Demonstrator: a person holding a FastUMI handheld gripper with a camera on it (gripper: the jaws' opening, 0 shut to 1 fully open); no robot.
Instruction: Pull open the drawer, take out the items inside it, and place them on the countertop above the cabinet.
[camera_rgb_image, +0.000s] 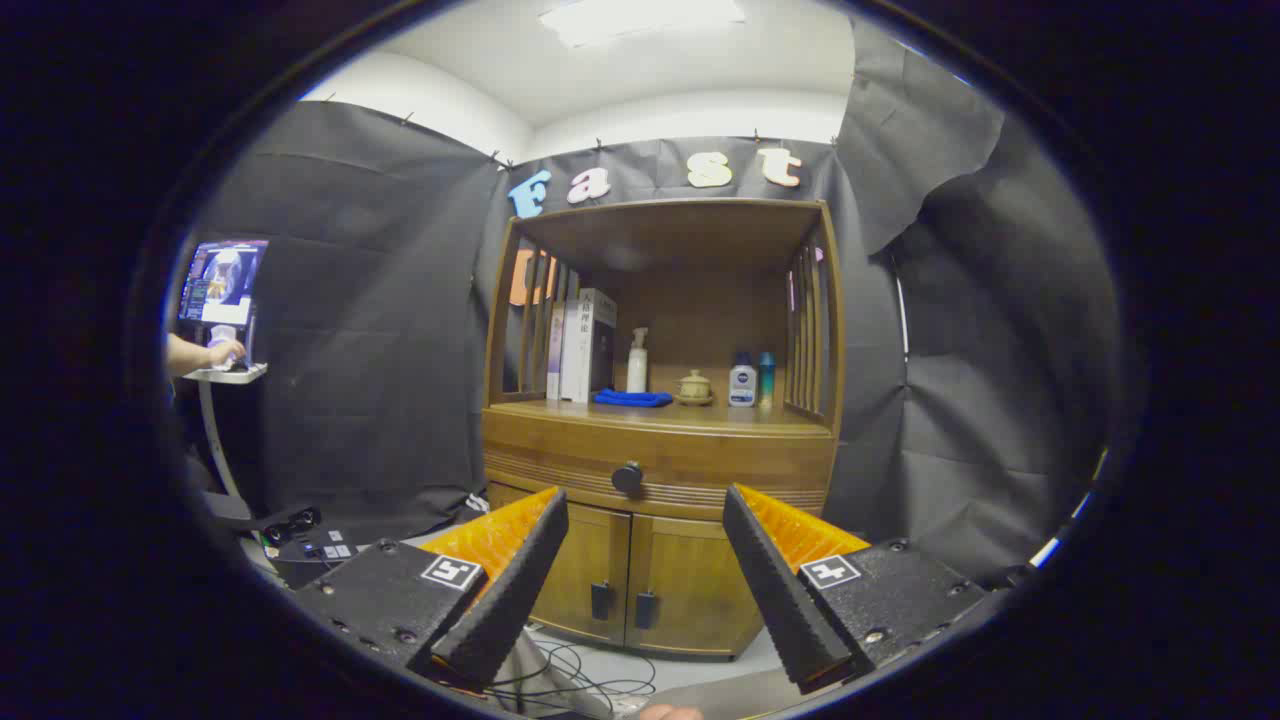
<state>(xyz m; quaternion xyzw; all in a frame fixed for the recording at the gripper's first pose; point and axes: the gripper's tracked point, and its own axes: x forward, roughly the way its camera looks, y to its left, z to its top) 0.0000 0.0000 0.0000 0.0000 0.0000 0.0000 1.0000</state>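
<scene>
My tongs (645, 505) spread wide, pinching nothing, well short of cabinet (660, 560). Drawer (660, 462) shut, its dark knob (627, 477) between my fingers, beyond them; contents hidden. Lower doors (625, 580) partly covered by fingers. Surface (690, 415) above drawer carries books (585, 345), pump bottle (637, 360), blue cloth (632, 398), small lidded pot (694, 387), two bottles (752, 379). Cables (580, 675) on floor below. Far left, hand (222, 352) at stand under screen (222, 280), hard to make out.

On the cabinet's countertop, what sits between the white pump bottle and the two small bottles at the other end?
In the gripper view, a small lidded pot sits between the pump bottle and the two small bottles. The gripper has its fingers open, short of the closed drawer.
</scene>
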